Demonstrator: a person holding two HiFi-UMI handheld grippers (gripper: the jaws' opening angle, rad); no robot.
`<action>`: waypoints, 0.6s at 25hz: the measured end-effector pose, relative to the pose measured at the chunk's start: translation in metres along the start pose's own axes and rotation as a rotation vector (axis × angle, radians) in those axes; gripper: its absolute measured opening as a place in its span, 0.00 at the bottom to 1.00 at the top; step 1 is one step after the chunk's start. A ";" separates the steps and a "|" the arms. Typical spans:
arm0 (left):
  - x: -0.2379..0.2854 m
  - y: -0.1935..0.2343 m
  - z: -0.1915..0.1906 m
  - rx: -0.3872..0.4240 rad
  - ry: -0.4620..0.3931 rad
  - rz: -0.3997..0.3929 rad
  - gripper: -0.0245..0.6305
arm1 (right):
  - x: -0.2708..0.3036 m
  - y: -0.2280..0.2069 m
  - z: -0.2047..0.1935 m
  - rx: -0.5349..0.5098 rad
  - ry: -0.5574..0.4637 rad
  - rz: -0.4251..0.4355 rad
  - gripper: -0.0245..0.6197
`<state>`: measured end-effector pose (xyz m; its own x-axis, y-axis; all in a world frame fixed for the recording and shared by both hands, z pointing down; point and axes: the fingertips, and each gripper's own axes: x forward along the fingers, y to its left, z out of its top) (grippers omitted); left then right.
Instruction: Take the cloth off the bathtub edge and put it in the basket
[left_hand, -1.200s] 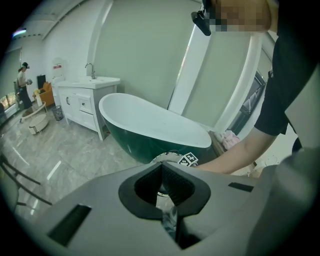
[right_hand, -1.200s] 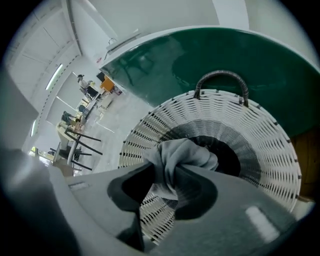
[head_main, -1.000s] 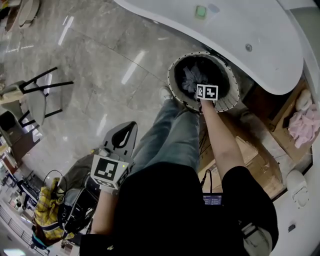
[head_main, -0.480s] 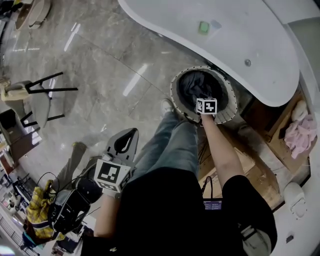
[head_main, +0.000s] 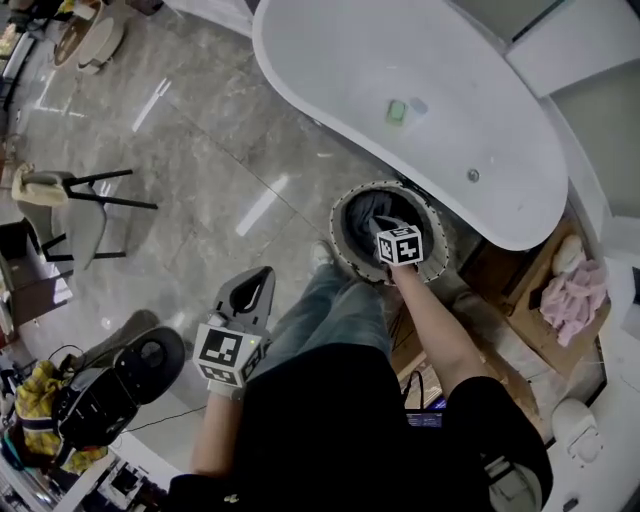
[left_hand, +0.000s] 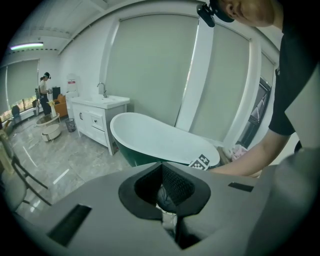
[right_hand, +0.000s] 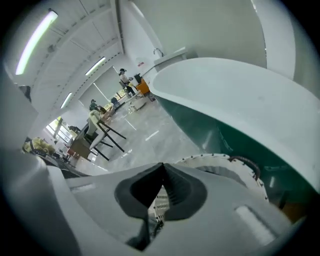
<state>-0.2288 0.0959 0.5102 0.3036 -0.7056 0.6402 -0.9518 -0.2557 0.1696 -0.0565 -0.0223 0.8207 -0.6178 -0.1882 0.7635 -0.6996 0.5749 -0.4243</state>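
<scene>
I judge the drop done: the cloth (head_main: 372, 212) lies in the basket (head_main: 338, 240) beside the bathtub (head_main: 400, 60), my right gripper (right_hand: 162, 170) hangs over it with fingers (right_hand: 181, 192) pressed together on nothing, my left gripper (head_main: 264, 273) is likewise closed and empty, so next I lift clear.

Overall light: we see a bright, evenly lit room in all three views, with a cool white tone.
Sources: we make out a ceiling strip light (right_hand: 35, 37) in the right gripper view and another (left_hand: 27, 46) in the left gripper view.
Glare: we note pale streaks on the polished floor (head_main: 200, 150); the bathtub (head_main: 400, 90) interior is nearly washed out.
Shadows: we find them soft; the basket (head_main: 345, 240) interior reads dark, with little detail.
Distortion: we see both gripper views bowed like a fisheye, with black corners.
Focus: we find the left tool (left_hand: 162, 166) and the right tool (right_hand: 162, 166) slightly soft close to the lens.
</scene>
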 end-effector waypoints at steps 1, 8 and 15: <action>-0.003 0.006 0.008 -0.007 -0.009 0.009 0.06 | -0.008 0.010 0.016 -0.014 -0.009 0.012 0.03; -0.016 0.009 0.047 -0.038 -0.086 0.045 0.06 | -0.090 0.065 0.103 -0.118 -0.106 0.095 0.03; -0.035 0.011 0.095 -0.080 -0.195 0.076 0.06 | -0.182 0.123 0.175 -0.184 -0.241 0.160 0.03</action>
<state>-0.2454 0.0549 0.4185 0.2262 -0.8374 0.4975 -0.9704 -0.1491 0.1901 -0.0926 -0.0564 0.5443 -0.7969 -0.2540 0.5482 -0.5238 0.7425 -0.4174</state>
